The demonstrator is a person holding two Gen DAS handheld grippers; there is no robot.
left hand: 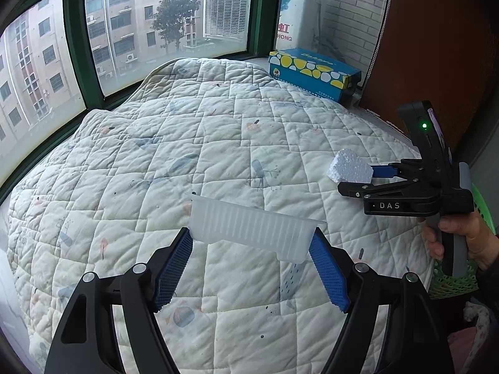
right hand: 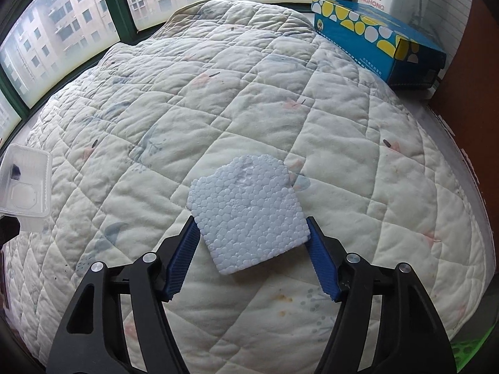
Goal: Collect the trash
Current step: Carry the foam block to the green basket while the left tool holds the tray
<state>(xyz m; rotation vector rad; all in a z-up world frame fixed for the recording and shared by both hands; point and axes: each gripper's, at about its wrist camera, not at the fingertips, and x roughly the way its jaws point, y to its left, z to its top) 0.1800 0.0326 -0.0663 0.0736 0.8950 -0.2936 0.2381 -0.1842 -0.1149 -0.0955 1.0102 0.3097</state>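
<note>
Two grips: our left gripper (left hand: 251,244) clamps the plastic tray (left hand: 249,229) lengthwise, our right gripper (right hand: 252,233) pinches the foam chunk (right hand: 248,215), green basket (left hand: 482,205) nearest the right hand (left hand: 461,240).

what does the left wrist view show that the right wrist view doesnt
Only the left wrist view shows the right tool from outside, with its green light, the person's hand on its handle, and the plastic tray side-on between the left tool's pads.

Only the right wrist view looks into the tray's open top and shows the foam piece's beaded face between the right tool's pads.

Both show the quilt, the blue tissue box, the green basket, and the window with apartment blocks outside.
</note>
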